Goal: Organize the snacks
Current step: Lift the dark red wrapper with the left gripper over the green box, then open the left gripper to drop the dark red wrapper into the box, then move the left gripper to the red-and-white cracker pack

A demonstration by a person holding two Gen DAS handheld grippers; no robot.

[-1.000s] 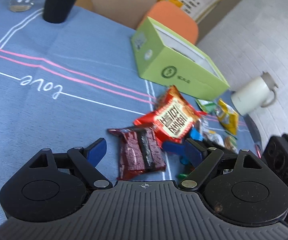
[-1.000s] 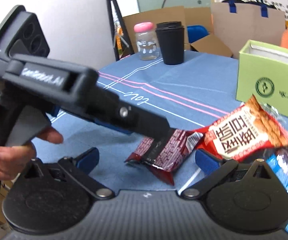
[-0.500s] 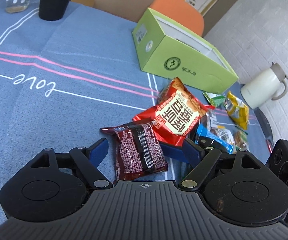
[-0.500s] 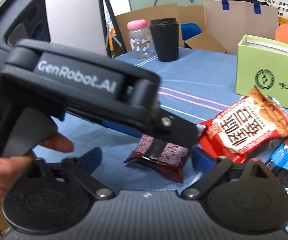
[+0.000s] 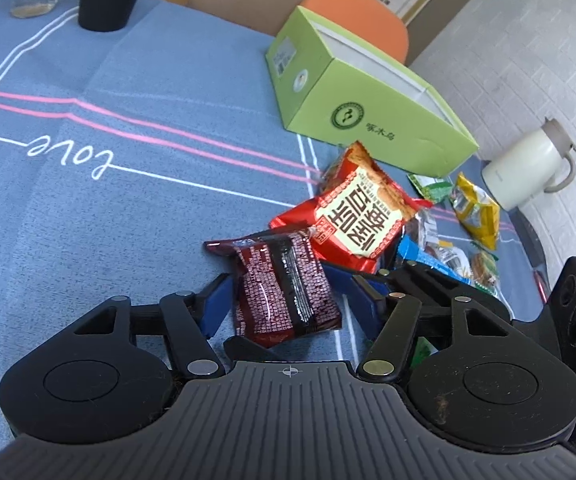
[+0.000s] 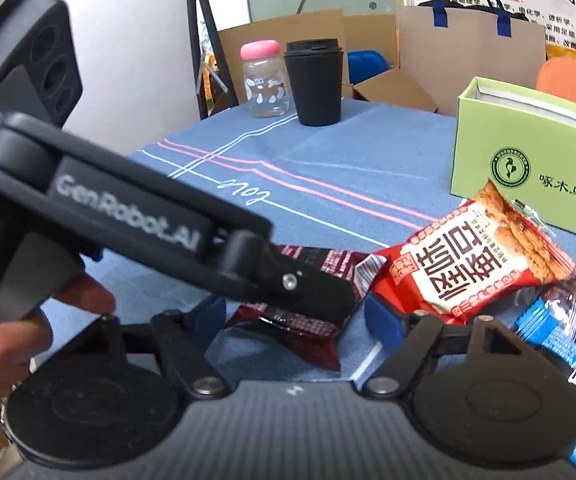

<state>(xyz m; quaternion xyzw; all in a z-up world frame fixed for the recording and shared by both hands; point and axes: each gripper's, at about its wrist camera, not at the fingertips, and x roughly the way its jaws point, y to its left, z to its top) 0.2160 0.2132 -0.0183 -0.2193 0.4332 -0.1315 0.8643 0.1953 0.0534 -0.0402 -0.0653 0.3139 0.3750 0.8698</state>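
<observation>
A dark red snack packet (image 5: 284, 284) lies on the blue tablecloth, between the open blue fingers of my left gripper (image 5: 288, 304). A bright red snack bag (image 5: 351, 216) lies just beyond it, with blue, yellow and green packets (image 5: 471, 208) to the right. The open green box (image 5: 359, 96) stands behind them. In the right wrist view, my right gripper (image 6: 295, 320) is open and empty. The left gripper's body crosses in front of it over the dark red packet (image 6: 307, 320). The red bag (image 6: 471, 256) and green box (image 6: 527, 160) lie to its right.
A black cup (image 6: 313, 80) and a pink-lidded glass jar (image 6: 264, 76) stand at the table's far side. A white kettle (image 5: 527, 164) stands off the table's right edge. An orange chair back (image 5: 351, 12) rises behind the box.
My left gripper has moved forward and down, so the dark red packet now lies between its fingers. In the right wrist view the left gripper has come closer over the packet.
</observation>
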